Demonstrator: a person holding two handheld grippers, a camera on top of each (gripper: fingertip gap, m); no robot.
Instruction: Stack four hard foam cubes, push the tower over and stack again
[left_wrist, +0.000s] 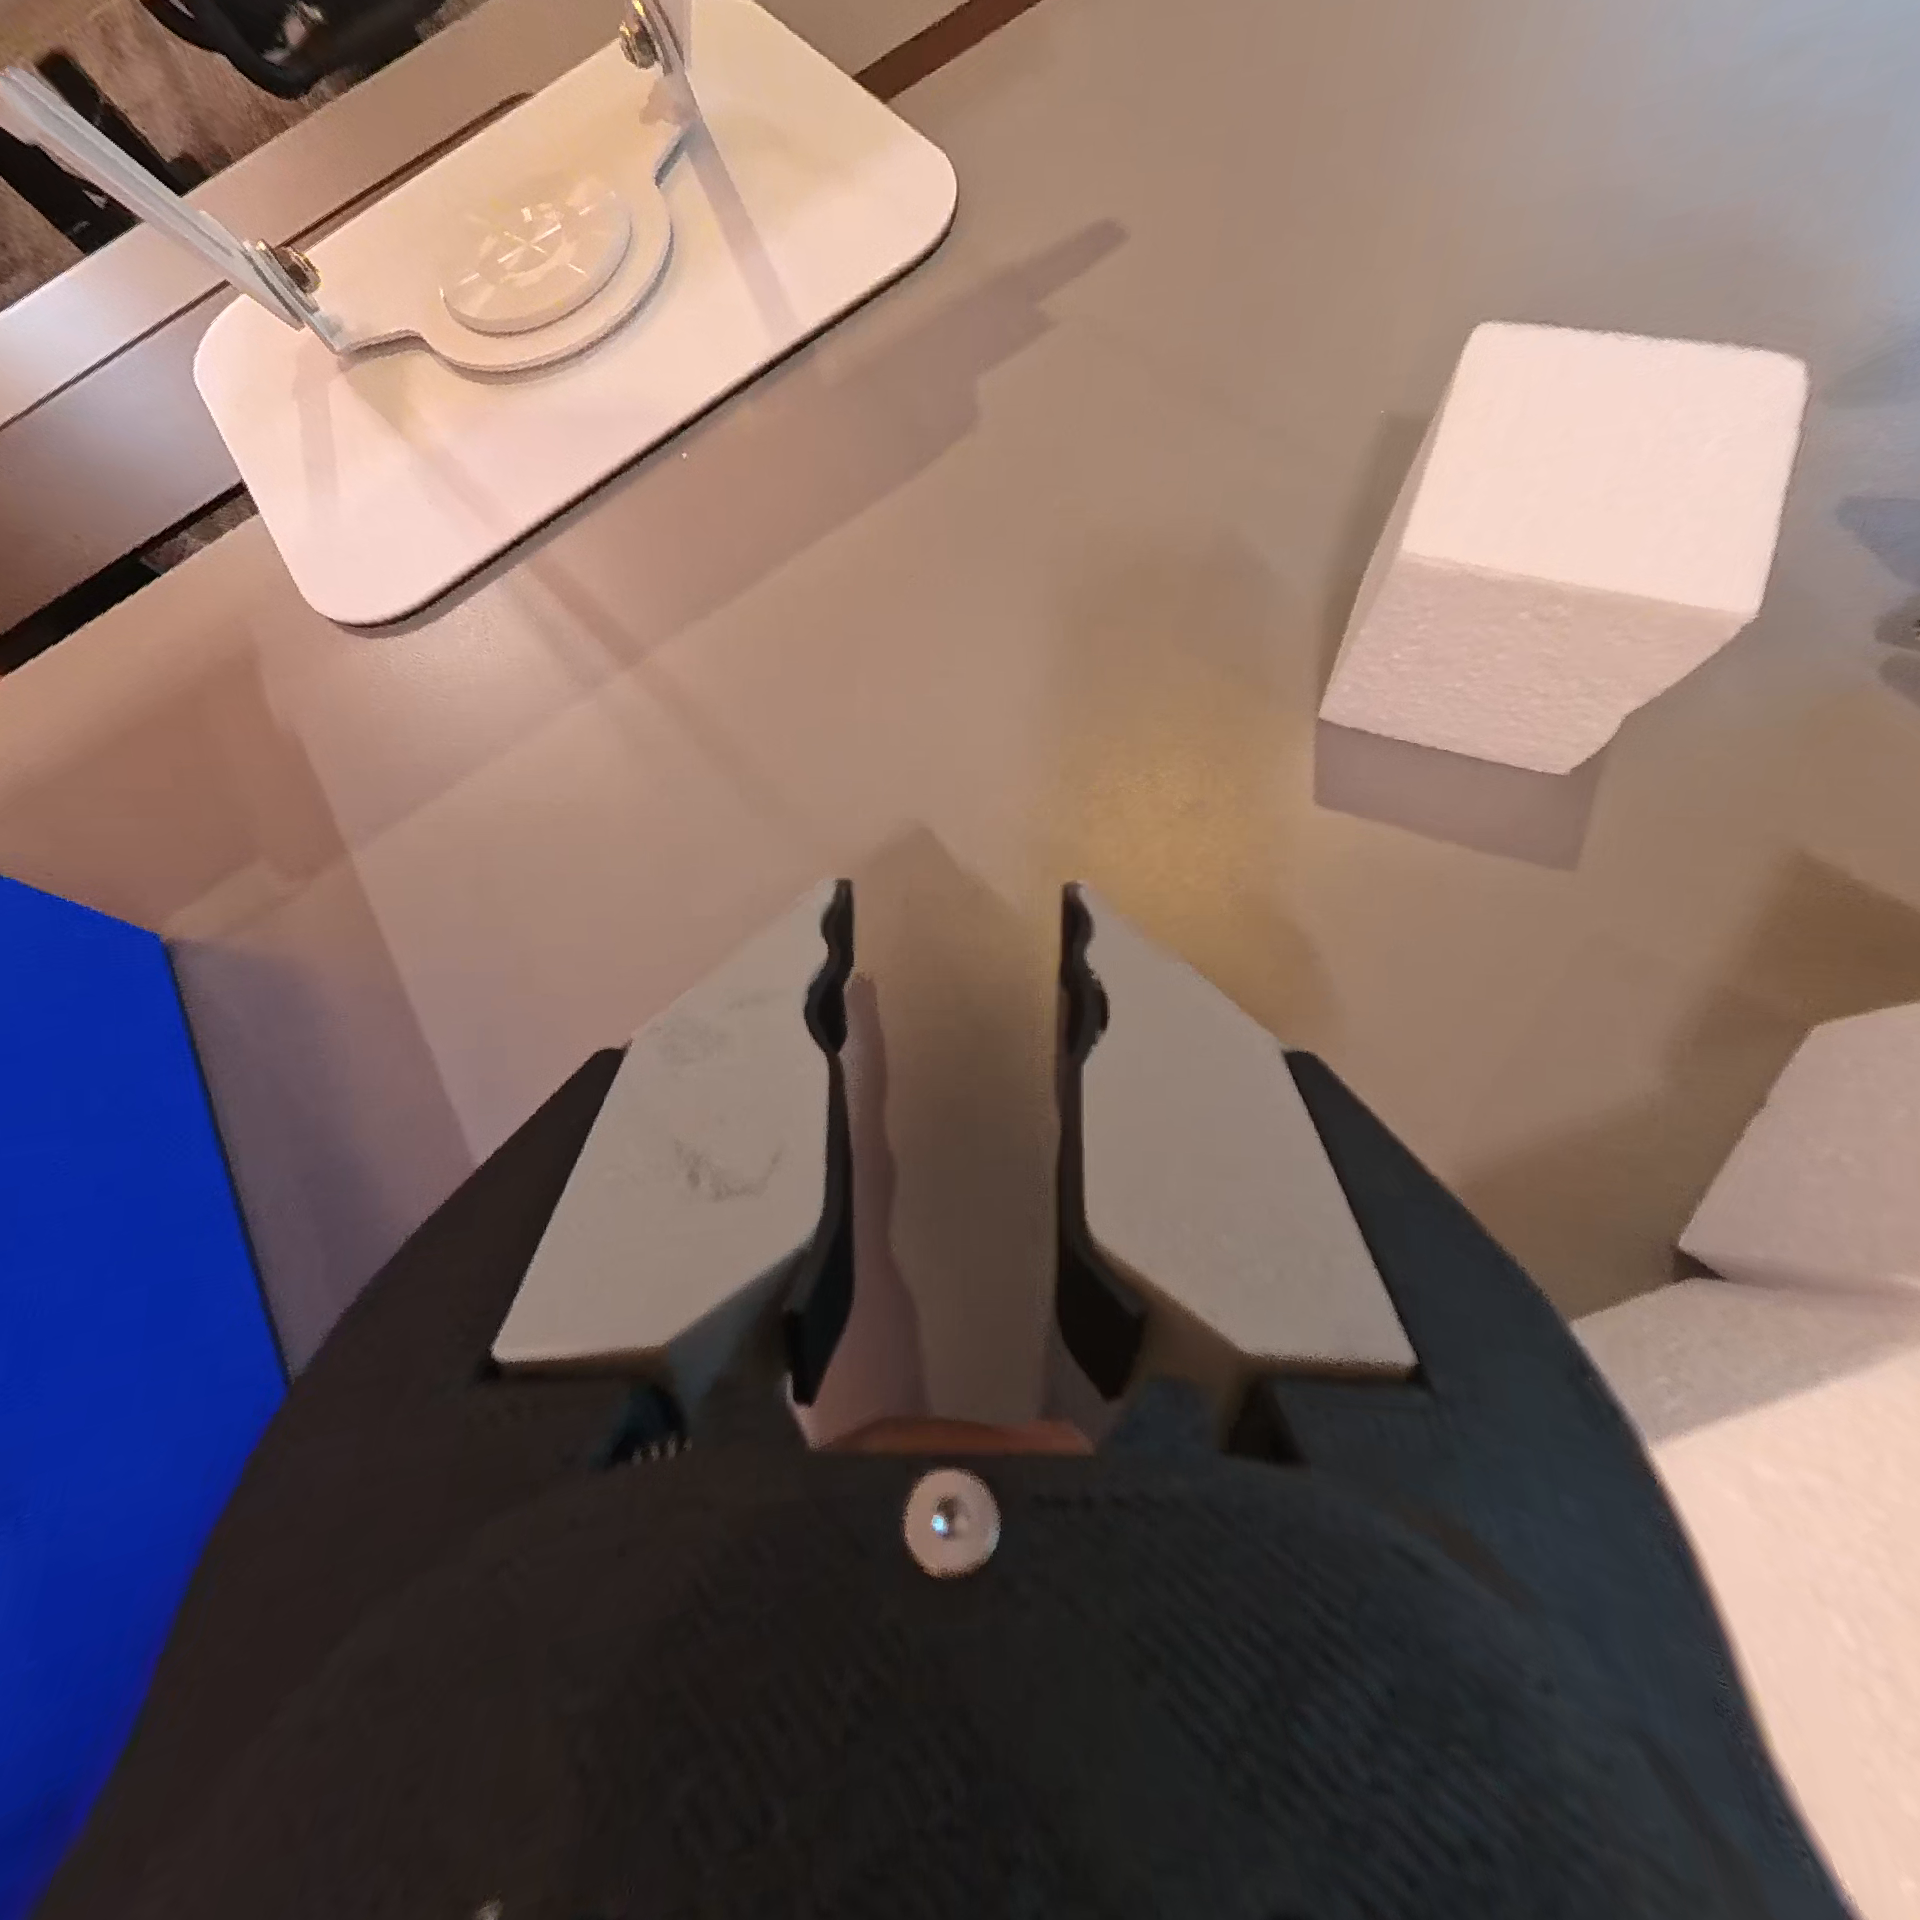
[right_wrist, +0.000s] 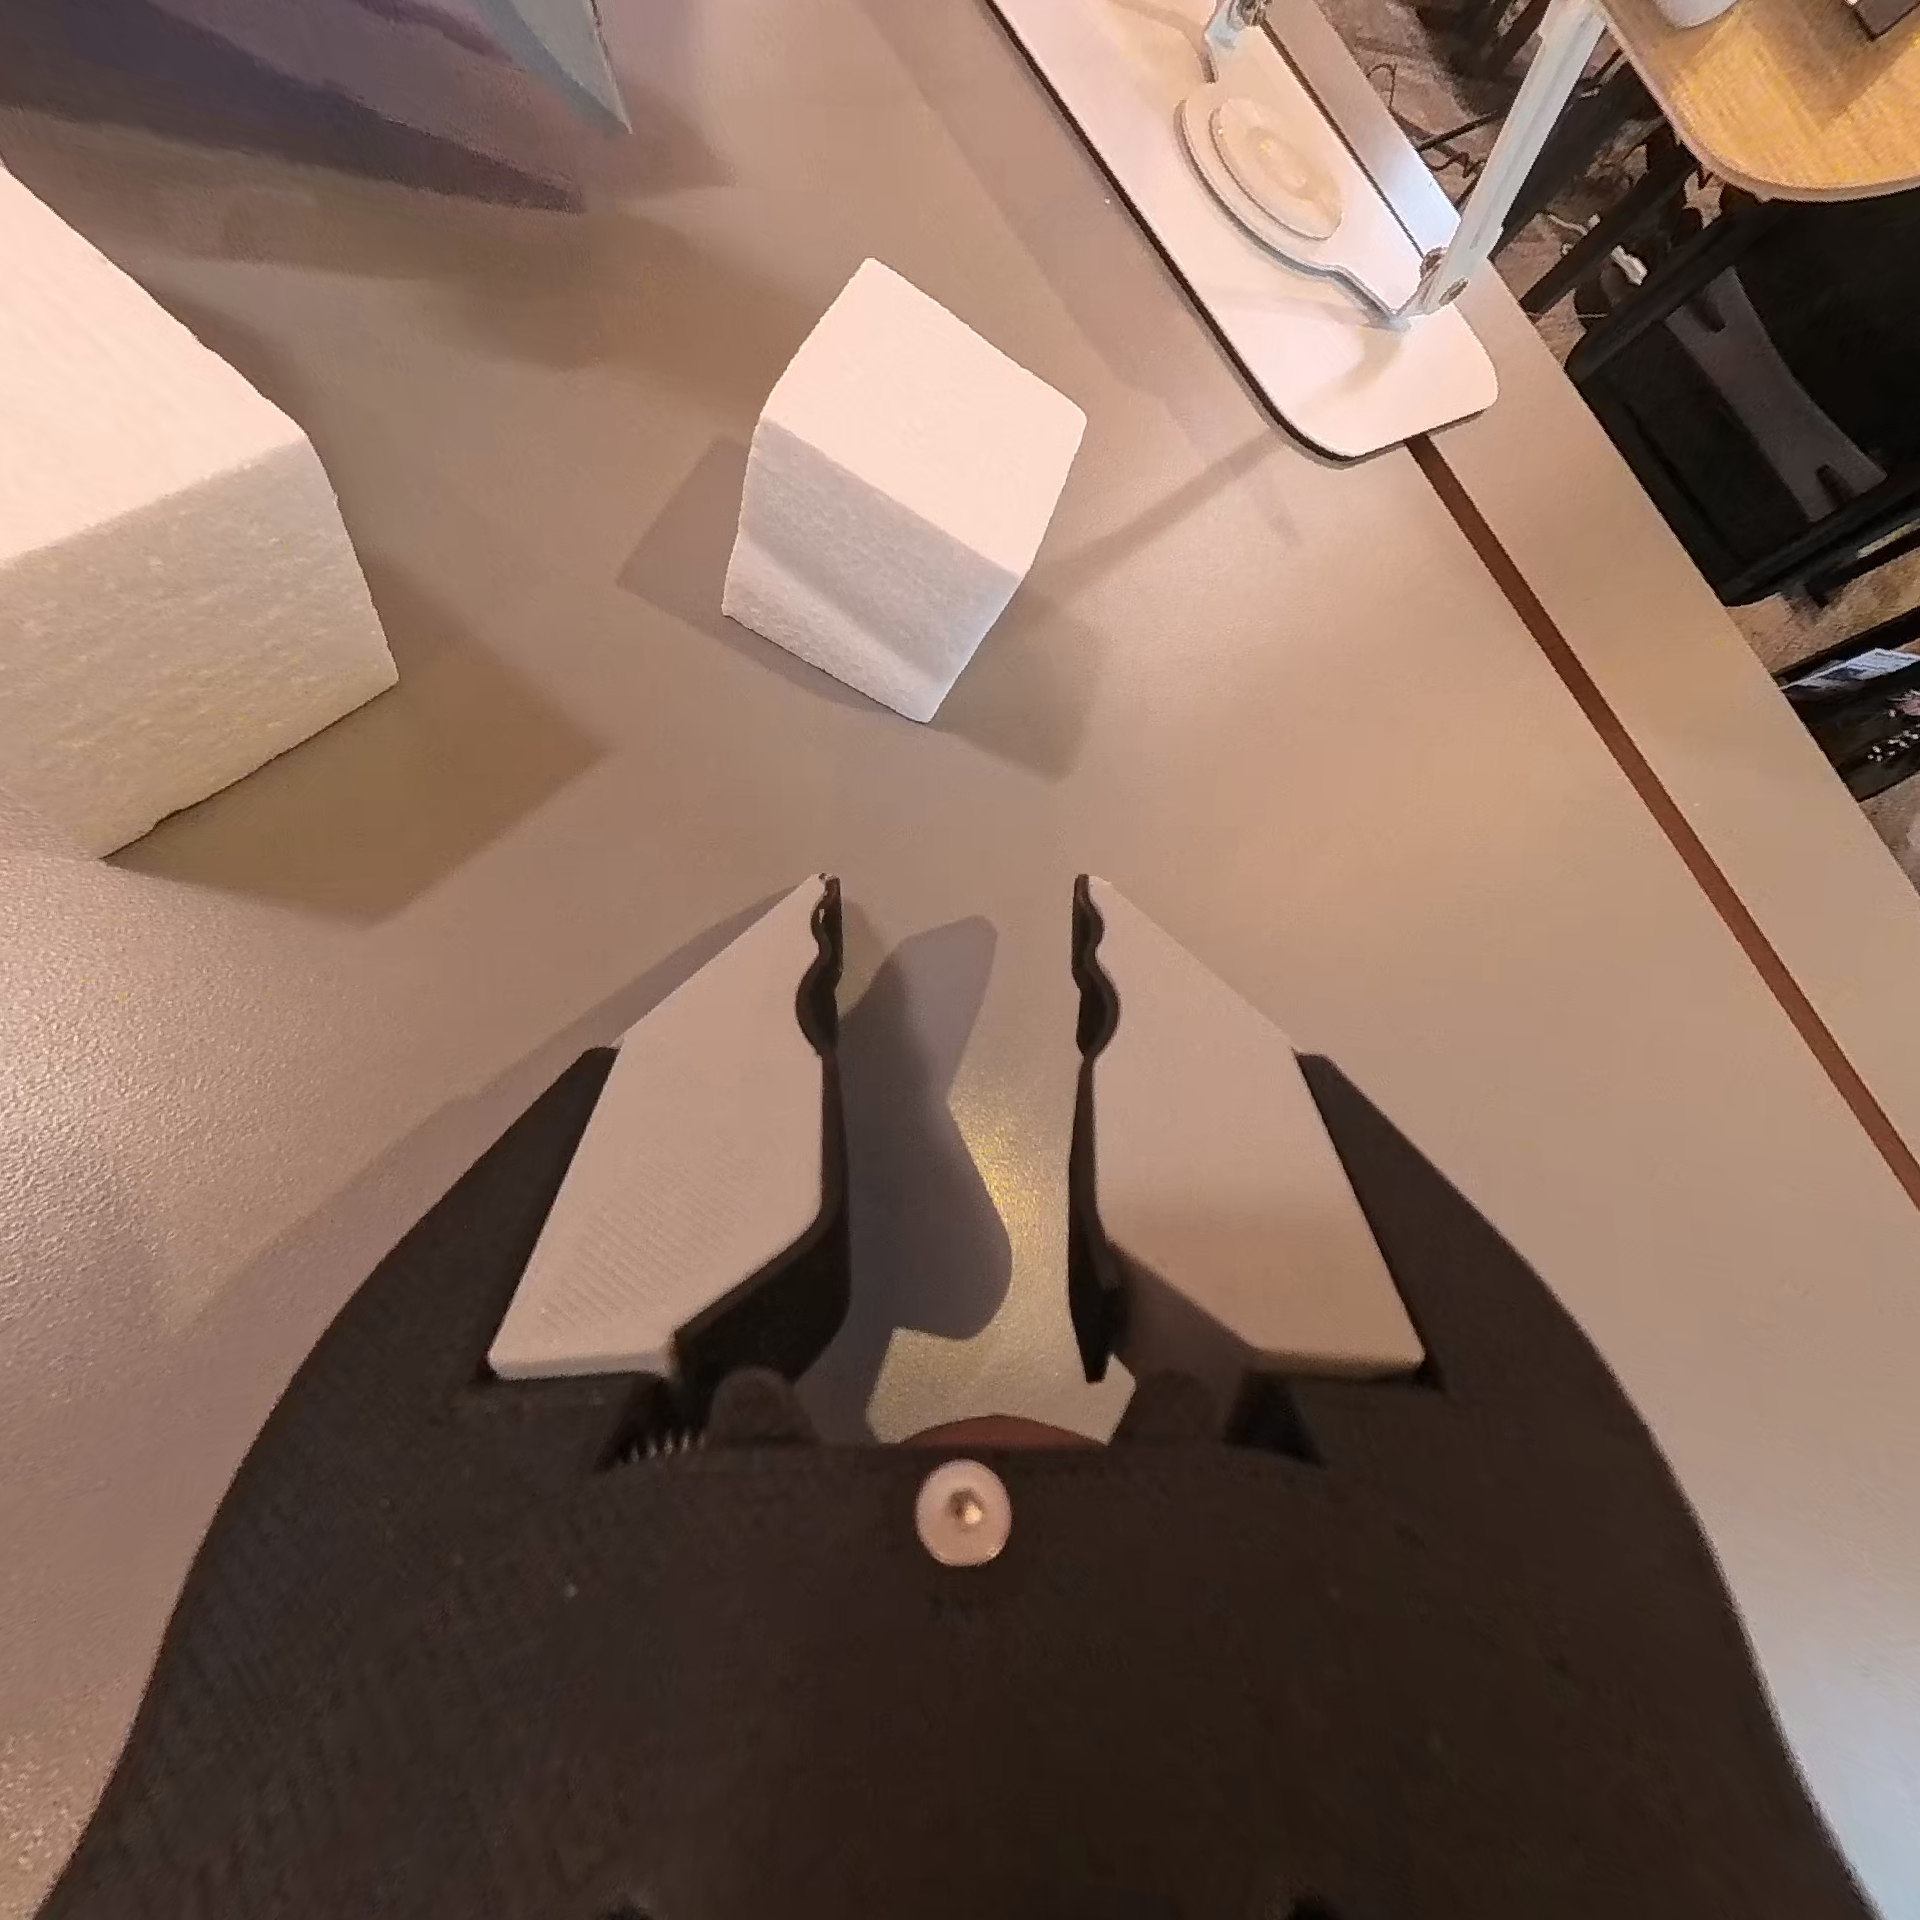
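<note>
White hard foam cubes lie apart on the beige table. In the left wrist view one cube (left_wrist: 1538, 561) lies ahead to the right, another cube (left_wrist: 1829, 1153) sits at the right edge, and a third cube (left_wrist: 1787, 1538) is close by at the lower right. My left gripper (left_wrist: 956, 894) is open and empty above bare table. In the right wrist view a cube (right_wrist: 904, 488) stands ahead, slightly left, and a larger-looking cube (right_wrist: 156, 540) is at the left edge. My right gripper (right_wrist: 956, 888) is open and empty, short of the cube ahead.
A white stand base with a metal arm sits at the far left in the left wrist view (left_wrist: 582, 343) and at the far right in the right wrist view (right_wrist: 1299, 239). A blue object (left_wrist: 94, 1247) is at the left. The table edge (right_wrist: 1683, 748) runs along the right. My right fingertips sit around 20 cm from my left ones. To the cube (right_wrist: 904, 488): right tips about 7 cm, left tips about 12 cm. It turns up in the left wrist view (left_wrist: 1731, 489) as well.
</note>
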